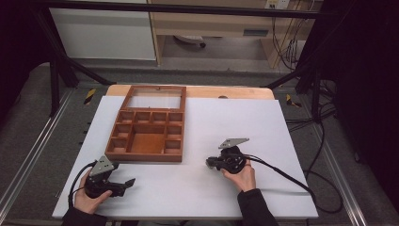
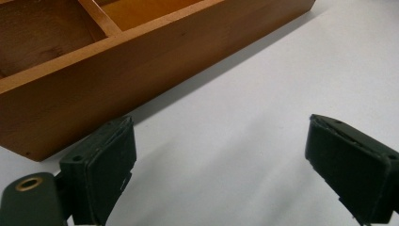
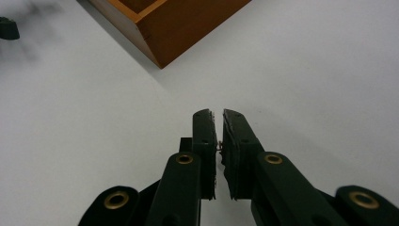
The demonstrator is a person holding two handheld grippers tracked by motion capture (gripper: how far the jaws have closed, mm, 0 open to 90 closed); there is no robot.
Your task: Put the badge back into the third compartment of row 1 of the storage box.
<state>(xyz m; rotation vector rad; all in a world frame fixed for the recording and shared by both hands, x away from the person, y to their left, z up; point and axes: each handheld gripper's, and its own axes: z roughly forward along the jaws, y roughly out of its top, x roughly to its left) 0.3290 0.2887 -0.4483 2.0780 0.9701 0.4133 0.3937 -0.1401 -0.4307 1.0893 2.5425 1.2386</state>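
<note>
Nearest, at the lower left of the high view, a hand rests the left black two-jaw claw [image 1: 129, 182] on the white-covered counter [image 1: 197, 188], jaws spread wide and holding nothing, apparently ready to reach. At lower centre right, the other hand rests the right black claw [image 1: 208, 163] with its jaws pressed together, empty, seemingly idle. Both point toward the brown wooden compartmented box [image 1: 146, 134], which sits farther back, left of centre, its glass-paned lid [image 1: 154, 99] lying open behind it, so every empty compartment stays reachable.
</note>
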